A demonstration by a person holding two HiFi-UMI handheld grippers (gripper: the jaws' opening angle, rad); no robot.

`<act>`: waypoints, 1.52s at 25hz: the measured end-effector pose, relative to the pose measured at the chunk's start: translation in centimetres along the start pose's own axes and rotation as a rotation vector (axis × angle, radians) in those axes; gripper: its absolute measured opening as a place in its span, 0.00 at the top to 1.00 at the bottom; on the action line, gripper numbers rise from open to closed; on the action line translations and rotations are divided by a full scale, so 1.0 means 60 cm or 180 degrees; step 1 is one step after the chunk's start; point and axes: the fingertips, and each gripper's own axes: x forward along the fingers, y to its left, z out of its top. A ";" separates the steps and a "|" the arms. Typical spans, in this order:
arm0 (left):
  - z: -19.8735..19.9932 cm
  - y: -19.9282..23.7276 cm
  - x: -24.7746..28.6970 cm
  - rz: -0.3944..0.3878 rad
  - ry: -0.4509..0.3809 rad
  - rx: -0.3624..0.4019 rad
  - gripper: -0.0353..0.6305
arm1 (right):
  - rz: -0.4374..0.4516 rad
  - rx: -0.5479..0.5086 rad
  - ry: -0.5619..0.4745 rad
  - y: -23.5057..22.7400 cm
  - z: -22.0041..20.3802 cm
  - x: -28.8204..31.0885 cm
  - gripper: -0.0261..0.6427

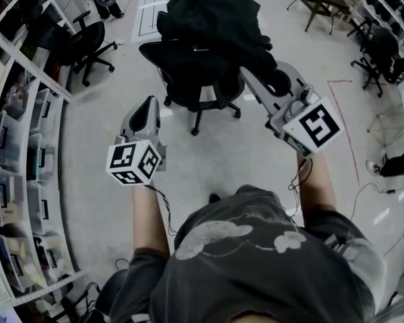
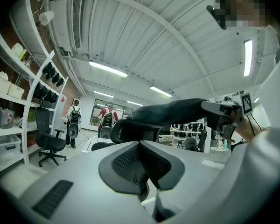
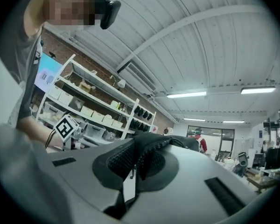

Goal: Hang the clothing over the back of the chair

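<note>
Clothing: the black fabric clothing lies heaped over the top of the black wheeled office chair. One edge is drawn out toward the head view's right, where the right gripper has it.

Clothing, from the left gripper view: it drapes over the curved top of the chair's back. From there it stretches roughly level to the right, as far as the other gripper's tips.

Right gripper: the grey right gripper has its jaws closed. Its own view shows the dark ribbed pads pressed together on a fold of the clothing, and the black cloth runs on ahead from the tips. It points roughly level at the chair's right side.

Left gripper: the grey left gripper also has its jaws closed. In its own view the pads meet with nothing between them. It hangs over bare floor to the left of the chair's base, apart from both chair and clothing.

Marker cubes: a white cube with black squares sits at the rear of each gripper, nearest the person.

Floor: the pale grey floor carries the chair, and a thin red line is marked on it at the right.

Surroundings: white shelving with storage bins runs along the left, with a second black office chair beside it.

Background: in the left gripper view, two people with backpacks stand far off by a window.
</note>
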 end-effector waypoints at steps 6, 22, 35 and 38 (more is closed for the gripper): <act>-0.011 -0.008 0.017 0.0024 0.0009 -0.0040 0.94 | 0.0186 0.0155 0.0094 0.020 -0.061 -0.019 0.97; -0.090 -0.119 0.013 0.0073 0.0355 -0.0163 0.94 | 0.0230 -0.0034 0.0450 0.046 -0.156 -0.069 0.97; -0.114 -0.191 -0.034 0.0218 0.0444 -0.0158 0.94 | 0.0239 0.0144 0.0499 0.058 -0.177 -0.146 0.92; -0.116 -0.190 -0.048 0.0243 0.0435 -0.0145 0.94 | 0.0390 0.0186 0.0562 0.079 -0.191 -0.150 0.62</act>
